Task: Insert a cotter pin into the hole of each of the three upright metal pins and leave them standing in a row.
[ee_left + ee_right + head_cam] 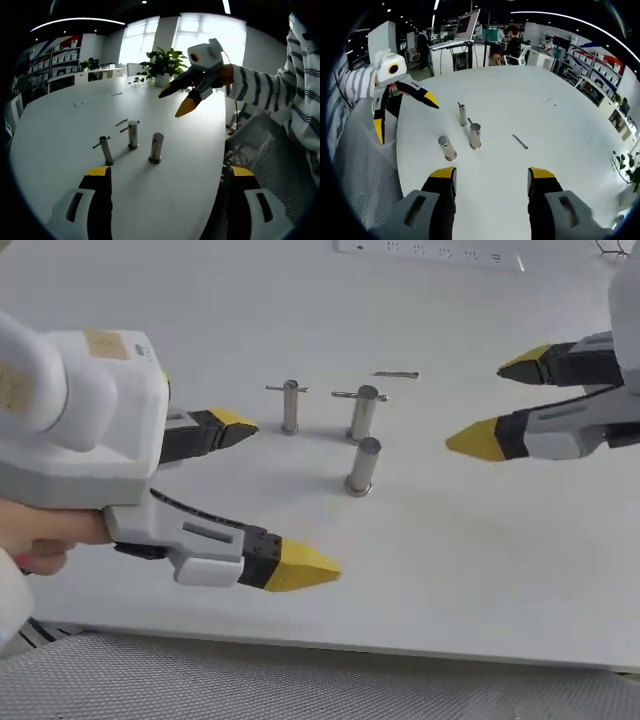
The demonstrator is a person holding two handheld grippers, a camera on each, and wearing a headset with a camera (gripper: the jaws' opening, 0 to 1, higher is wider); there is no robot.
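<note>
Three upright metal pins stand on the white table. The far-left pin (291,406) (106,150) (462,114) and the middle pin (363,412) (132,134) (475,135) each have a cotter pin through the top. The nearer pin (362,467) (156,147) (446,147) has none. A loose cotter pin (396,374) (520,141) lies flat behind them. My left gripper (270,495) (170,172) hovers open to the left of the pins. My right gripper (495,402) (492,173) hangs open to their right, holding nothing.
A white power strip (430,252) lies at the table's far edge. The table's near edge (320,648) runs below my left gripper, with a grey mesh chair (100,680) under it. A potted plant (162,65) stands at the table's far end.
</note>
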